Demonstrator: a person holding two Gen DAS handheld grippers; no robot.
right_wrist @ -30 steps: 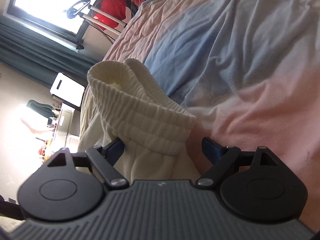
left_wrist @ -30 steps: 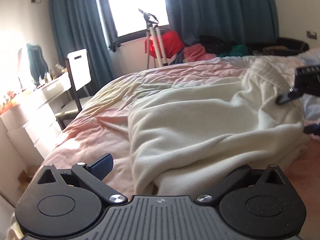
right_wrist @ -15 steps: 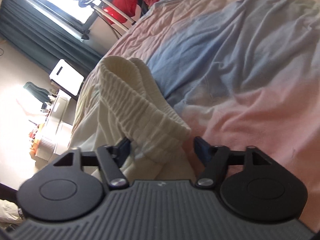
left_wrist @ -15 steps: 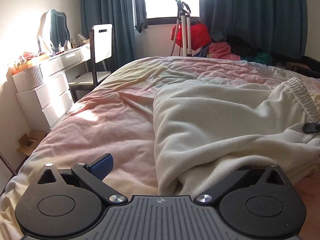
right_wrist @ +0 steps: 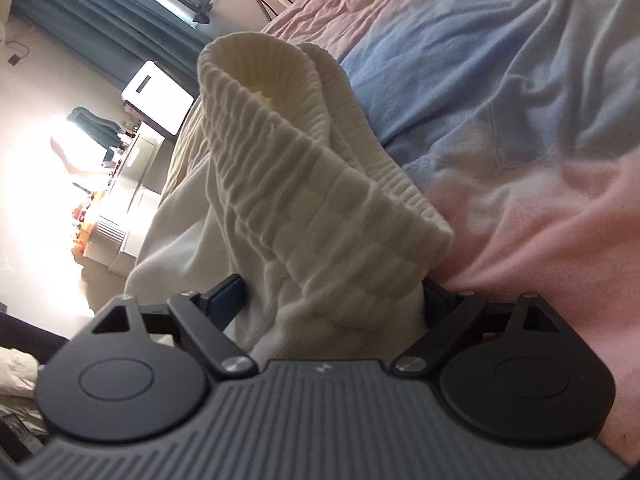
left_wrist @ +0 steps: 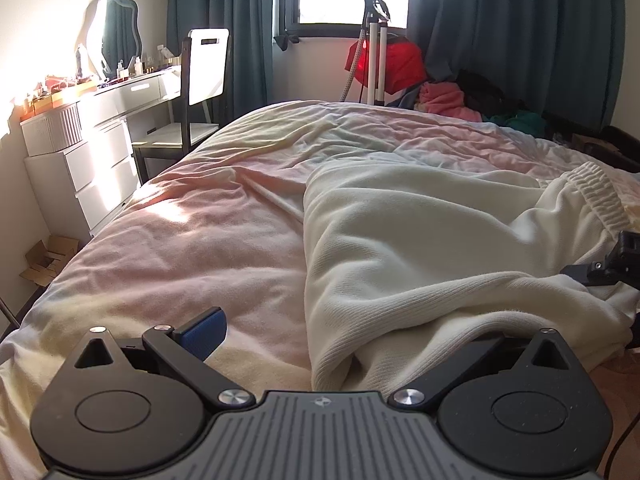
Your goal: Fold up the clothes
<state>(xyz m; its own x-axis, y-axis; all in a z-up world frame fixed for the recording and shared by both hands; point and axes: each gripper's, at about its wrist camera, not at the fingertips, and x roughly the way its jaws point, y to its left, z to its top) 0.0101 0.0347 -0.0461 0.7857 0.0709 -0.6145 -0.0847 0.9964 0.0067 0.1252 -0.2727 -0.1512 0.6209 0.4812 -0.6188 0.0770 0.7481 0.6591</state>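
Cream sweatpants (left_wrist: 420,248) lie crumpled on the right half of the bed, their ribbed waistband (left_wrist: 600,196) at the far right. My left gripper (left_wrist: 348,334) is open at the near edge of the pants. Its left blue pad (left_wrist: 204,330) is over bare blanket and its right finger is hidden under a fold of cream cloth. In the right wrist view the bunched waistband (right_wrist: 304,184) stands up between the fingers of my right gripper (right_wrist: 332,300), whose jaws are closing around it. The right gripper (left_wrist: 612,268) also shows at the right edge of the left wrist view.
The pink, yellow and blue blanket (left_wrist: 192,240) covers the bed. To the left stand a white dresser (left_wrist: 92,152) with a mirror and a chair (left_wrist: 200,92). A tripod (left_wrist: 376,48) and a pile of clothes (left_wrist: 444,96) sit under the curtained window.
Both views rolled, the left one to level. The right gripper's jaws narrowed and moved in around the waistband, which now fills the gap between them.
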